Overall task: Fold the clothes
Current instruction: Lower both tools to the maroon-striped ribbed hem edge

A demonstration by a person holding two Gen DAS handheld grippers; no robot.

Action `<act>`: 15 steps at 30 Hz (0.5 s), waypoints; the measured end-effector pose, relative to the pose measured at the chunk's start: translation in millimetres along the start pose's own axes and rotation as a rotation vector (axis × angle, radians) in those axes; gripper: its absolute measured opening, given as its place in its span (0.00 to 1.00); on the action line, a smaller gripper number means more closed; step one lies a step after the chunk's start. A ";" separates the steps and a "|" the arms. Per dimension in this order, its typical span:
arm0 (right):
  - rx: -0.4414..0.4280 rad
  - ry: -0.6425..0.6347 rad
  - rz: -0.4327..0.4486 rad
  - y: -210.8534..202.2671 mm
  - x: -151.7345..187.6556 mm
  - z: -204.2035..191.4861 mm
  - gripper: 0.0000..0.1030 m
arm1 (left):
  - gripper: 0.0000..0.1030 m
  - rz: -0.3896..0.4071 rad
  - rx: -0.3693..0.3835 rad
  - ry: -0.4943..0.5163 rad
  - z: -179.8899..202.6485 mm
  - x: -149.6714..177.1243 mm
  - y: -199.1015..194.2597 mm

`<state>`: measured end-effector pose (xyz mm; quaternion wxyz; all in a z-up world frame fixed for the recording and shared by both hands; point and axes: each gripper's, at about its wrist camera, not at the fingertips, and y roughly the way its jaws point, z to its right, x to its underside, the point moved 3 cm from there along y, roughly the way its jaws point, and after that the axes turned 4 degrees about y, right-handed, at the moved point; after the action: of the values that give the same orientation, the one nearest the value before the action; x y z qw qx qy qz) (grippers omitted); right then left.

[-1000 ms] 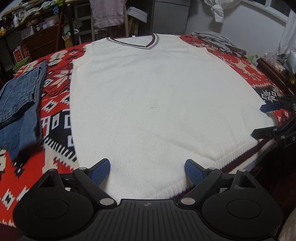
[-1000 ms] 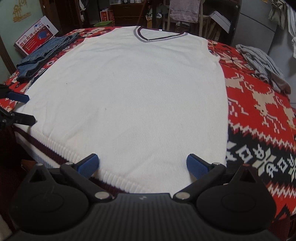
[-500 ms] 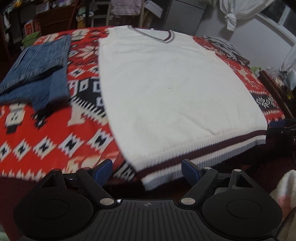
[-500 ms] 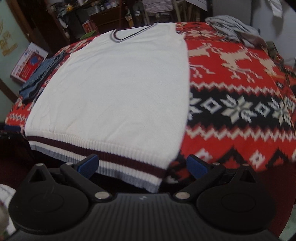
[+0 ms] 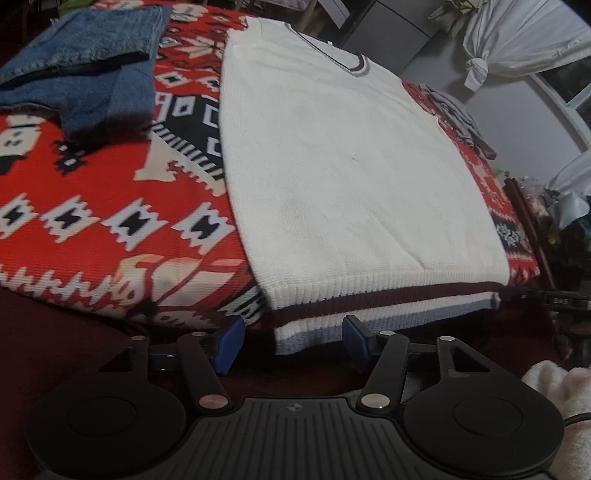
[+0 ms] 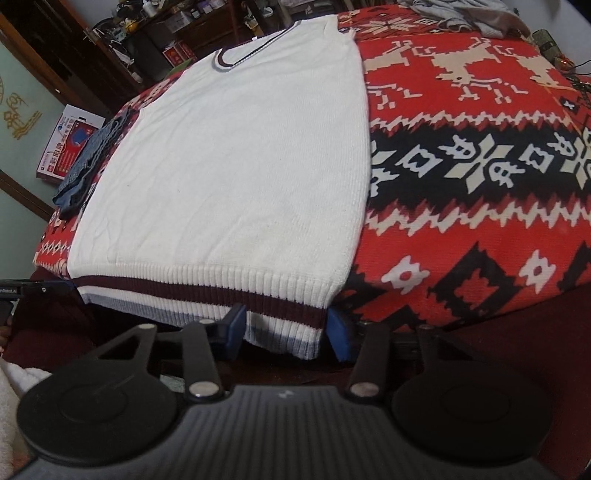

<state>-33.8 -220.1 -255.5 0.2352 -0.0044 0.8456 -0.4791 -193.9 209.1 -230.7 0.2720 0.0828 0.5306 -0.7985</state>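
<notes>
The red patterned blanket (image 6: 480, 177) fills the whole surface in front of me, and spread flat across the middle of it lies the white knit vest (image 5: 351, 166), neckline at the far end, striped ribbed hem (image 6: 207, 295) hanging just over the near edge toward me. It lies open and smooth, full width, no fold in it that I can see. Off to my left the folded jeans (image 5: 85, 66) sit on the blanket, apart from the vest, and a grey garment (image 6: 458, 13) is bunched at the far right. Now down to my tools: my left gripper (image 5: 293, 341) sits low at the vest's left hem corner, fingers apart, the corner hanging in the gap between them, nothing clamped. My right gripper (image 6: 284, 332) is at the right hem corner, also spread, the dangling corner between its blue pads (image 6: 338, 336) but not pinched. By my reading I'm lining up to take both hem corners. To do it well I want each corner seated deep between the pads, catching both layers of the knit, not just the top one, and I want the two bites level with each other so the hem stays straight. The rib is thick and stretchy, so I reckon a shallow bite could slip. Closing both together, without tugging sideways, should keep the body of the vest flat on the blanket.
</notes>
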 end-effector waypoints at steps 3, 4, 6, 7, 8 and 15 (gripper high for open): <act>-0.030 0.019 -0.011 5.4 -3.6 3.5 0.49 | 0.55 0.004 0.055 -0.042 -3.3 -5.6 4.8; -0.042 0.027 -0.015 7.2 -4.4 4.6 0.49 | 0.55 0.003 0.063 -0.053 -4.6 -7.3 6.7; -0.071 0.037 -0.022 10.5 -6.2 6.4 0.49 | 0.55 -0.002 0.076 -0.071 -7.1 -10.4 11.0; -0.083 0.040 -0.023 11.6 -6.4 7.3 0.49 | 0.55 -0.004 0.085 -0.075 -8.1 -10.8 12.6; -0.091 0.047 -0.026 12.8 -7.0 8.5 0.49 | 0.56 -0.006 0.096 -0.078 -8.9 -10.8 14.0; -0.130 0.110 -0.059 25.6 -9.0 17.2 0.49 | 0.56 -0.004 0.184 -0.136 -18.5 -8.3 15.7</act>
<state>-13.3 -218.0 -280.2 0.1734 -0.0184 0.8861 -0.4295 -181.6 223.9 -247.7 0.2972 0.0520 0.4356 -0.8481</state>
